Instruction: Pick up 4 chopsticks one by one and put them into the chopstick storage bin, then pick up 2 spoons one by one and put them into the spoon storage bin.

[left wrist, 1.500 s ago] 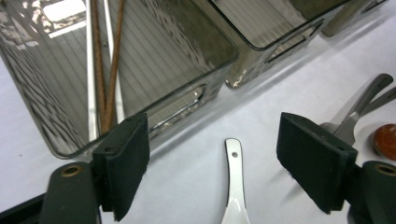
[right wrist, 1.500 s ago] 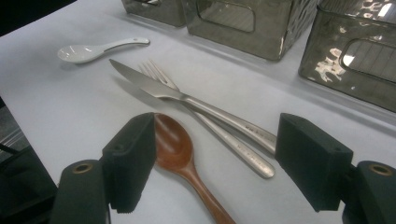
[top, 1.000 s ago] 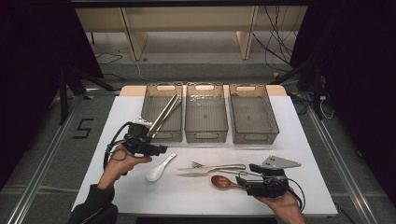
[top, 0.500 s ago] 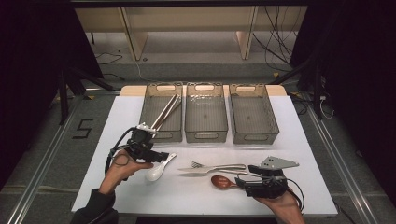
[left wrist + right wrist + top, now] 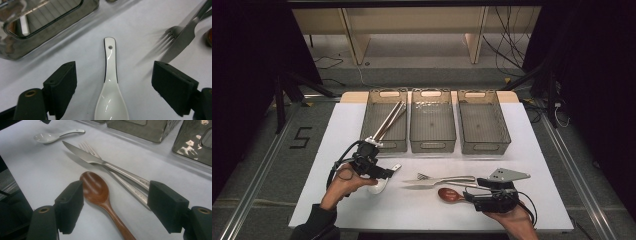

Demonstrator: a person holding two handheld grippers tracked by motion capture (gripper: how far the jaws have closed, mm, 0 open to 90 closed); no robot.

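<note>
The high view looks down and forward over the whole surface (image 5: pixel 532 150); both gripper views sit low and close, sharing the white spoon (image 5: pixel 110 95).

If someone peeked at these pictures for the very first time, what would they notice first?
Probably the white spoon, lying on the white table right between the open left tongs. Next, the brown wooden spoon between the open right tongs, beside a crossed knife and fork. Behind stand three see-through bins in a row, the left one holding long metal utensils.
</note>
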